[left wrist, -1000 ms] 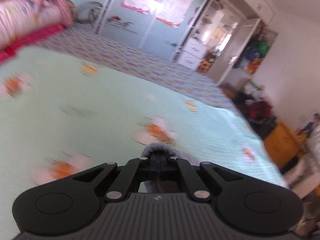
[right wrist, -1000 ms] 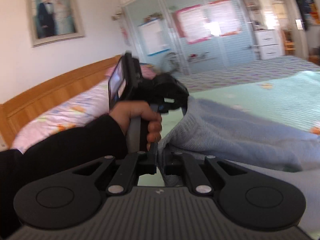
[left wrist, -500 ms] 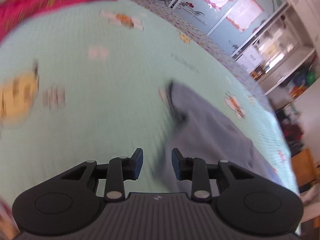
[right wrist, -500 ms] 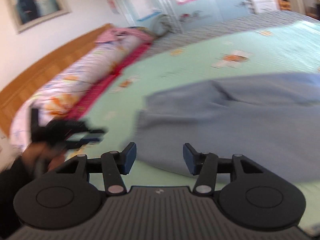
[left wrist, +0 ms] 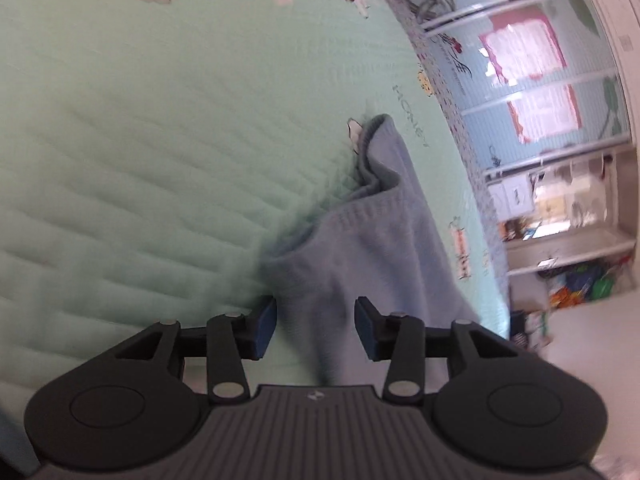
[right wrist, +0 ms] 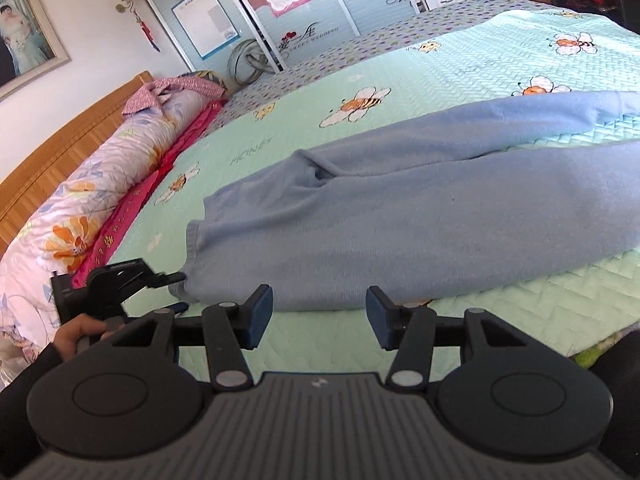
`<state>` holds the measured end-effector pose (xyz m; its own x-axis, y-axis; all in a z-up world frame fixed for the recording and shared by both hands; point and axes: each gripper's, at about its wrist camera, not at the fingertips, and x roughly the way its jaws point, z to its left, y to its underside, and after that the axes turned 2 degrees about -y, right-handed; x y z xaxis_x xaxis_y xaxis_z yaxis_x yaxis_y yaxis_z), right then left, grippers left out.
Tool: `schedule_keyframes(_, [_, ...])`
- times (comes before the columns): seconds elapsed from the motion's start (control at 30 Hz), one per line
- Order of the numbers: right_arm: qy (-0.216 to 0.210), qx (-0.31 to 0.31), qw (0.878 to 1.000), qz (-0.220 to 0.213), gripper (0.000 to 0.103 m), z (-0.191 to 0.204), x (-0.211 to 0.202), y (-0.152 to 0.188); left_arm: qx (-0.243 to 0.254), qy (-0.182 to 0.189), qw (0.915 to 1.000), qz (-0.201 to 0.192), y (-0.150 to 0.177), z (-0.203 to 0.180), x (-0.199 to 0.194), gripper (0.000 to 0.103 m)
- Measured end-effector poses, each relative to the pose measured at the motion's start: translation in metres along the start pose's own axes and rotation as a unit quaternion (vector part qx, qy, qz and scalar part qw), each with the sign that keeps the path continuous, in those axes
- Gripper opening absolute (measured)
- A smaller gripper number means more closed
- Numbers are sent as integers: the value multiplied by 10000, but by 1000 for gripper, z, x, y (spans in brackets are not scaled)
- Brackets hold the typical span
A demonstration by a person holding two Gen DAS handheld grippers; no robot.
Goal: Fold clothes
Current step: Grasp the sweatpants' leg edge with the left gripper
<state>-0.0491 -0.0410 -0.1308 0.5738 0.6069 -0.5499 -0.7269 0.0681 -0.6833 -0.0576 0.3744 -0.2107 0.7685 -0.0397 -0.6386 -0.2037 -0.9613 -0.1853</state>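
Blue knit trousers (right wrist: 420, 216) lie spread flat on the bed's green bee-print quilt (right wrist: 460, 60).
Your left hand-held gripper (left wrist: 315, 322) stands wide open at the waistband corner, gripping nothing; your right hand-held gripper (right wrist: 319, 316) is likewise wide open and empty, just short of the near edge.
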Motion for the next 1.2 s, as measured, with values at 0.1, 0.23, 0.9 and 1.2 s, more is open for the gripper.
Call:
schedule_keyframes(0.1, [23, 41, 10000, 12, 54, -3, 1, -3, -58, -99, 9999, -113, 3, -1, 3, 11])
schedule_keyframes(0.23, [95, 198, 9998, 11, 54, -14, -2, -5, -82, -70, 9995, -307, 5, 9, -10, 7])
schedule_keyframes(0.9, [624, 3238, 9384, -1033, 54, -174, -47, 4, 113, -88, 9986, -505, 20, 66, -101, 10])
schedule_keyframes(1.2, [337, 4434, 8826, -1524, 54, -247, -48, 18, 202, -218, 9984, -490, 23, 63, -99, 15])
